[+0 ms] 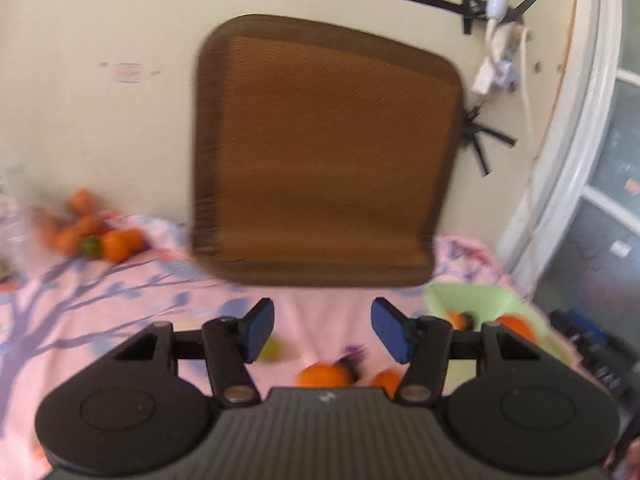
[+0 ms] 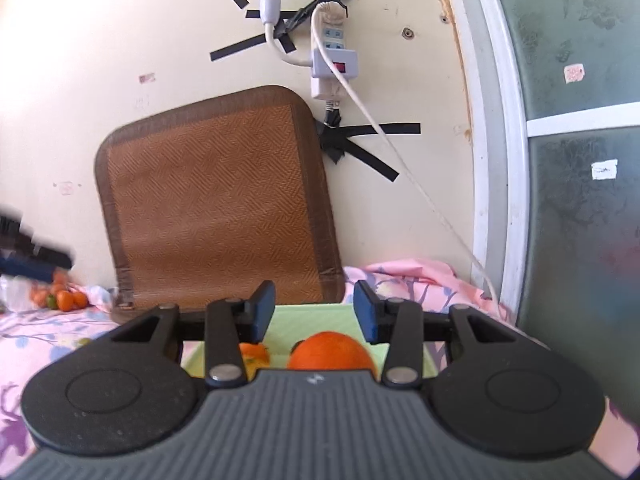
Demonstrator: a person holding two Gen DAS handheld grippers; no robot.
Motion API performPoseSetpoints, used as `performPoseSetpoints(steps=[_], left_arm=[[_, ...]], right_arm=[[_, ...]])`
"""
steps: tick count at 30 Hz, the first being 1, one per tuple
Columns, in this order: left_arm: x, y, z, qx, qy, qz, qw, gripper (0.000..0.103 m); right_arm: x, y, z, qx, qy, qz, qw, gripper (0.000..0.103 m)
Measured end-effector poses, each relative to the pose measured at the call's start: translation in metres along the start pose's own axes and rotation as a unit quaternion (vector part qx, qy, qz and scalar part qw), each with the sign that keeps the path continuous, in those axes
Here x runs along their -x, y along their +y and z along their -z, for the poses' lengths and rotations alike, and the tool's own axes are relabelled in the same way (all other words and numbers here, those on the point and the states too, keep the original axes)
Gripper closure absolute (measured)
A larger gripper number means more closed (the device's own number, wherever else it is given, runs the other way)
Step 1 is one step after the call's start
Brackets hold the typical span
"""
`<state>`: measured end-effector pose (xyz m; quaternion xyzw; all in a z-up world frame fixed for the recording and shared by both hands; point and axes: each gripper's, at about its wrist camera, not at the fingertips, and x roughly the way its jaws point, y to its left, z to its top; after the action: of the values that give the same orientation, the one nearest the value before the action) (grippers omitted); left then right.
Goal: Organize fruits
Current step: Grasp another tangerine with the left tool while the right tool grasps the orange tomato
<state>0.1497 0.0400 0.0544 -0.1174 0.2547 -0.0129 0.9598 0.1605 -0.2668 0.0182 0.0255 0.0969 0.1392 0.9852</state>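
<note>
Fruits are in 3 places: a pile of oranges [image 1: 94, 236] with 1 green fruit among them lies far to the left on the pink sheet [image 1: 100, 312] near the wall, a few loose oranges [image 1: 324, 374] lie on the sheet just ahead of the left gripper [image 1: 322, 330], and some sit in the light green tray [image 2: 312, 316] under the right gripper [image 2: 315, 312]. The left wrist view is blurred, so the exact number of fruits in the pile is hard to tell, and a small yellow-green fruit [image 1: 270, 350] is half hidden behind the left blue pad. In the right wrist view, the big orange [image 2: 332, 350] in the tray is cut off at its bottom by the gripper body, and a smaller orange [image 2: 254, 354] beside it is partly covered by the finger link. The tray is mostly hidden in both views; only its rim and a part of the floor show. The left gripper is held low over the sheet, facing the brown woven mat [image 1: 324, 152] that leans on the wall, and its jaws are released with a wide gap, nothing between them. The right gripper hovers just above the tray, also with released jaws, and the big orange lies below the gap, not gripped. At the left edge of the right wrist view a dark blurred shape shows above the pile; I cannot tell what it is.
</note>
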Motion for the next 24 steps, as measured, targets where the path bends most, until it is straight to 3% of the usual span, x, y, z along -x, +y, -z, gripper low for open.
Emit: performPoseSetpoints(steps=[3,11,18,24], left_arm=[[0.002,0.012,0.02,-0.013,0.017,-0.03,0.9993,0.048],[-0.014,0.004,0.042,-0.039,0.048,-0.001,0.9981,0.048],[-0.03,-0.002,0.04,-0.044,0.057,0.016,0.9973,0.048],[-0.047,-0.008,0.035,-0.056,0.062,0.023,0.9962,0.048]], right_arm=[[0.01,0.017,0.007,0.006,0.02,-0.027,0.999,0.058],[0.005,0.085,0.027,0.071,0.11,-0.116,0.985,0.059],[-0.031,0.109,0.029,0.093,0.156,-0.128,0.975,0.061],[-0.052,0.12,0.031,0.114,0.174,-0.112,0.972,0.061]])
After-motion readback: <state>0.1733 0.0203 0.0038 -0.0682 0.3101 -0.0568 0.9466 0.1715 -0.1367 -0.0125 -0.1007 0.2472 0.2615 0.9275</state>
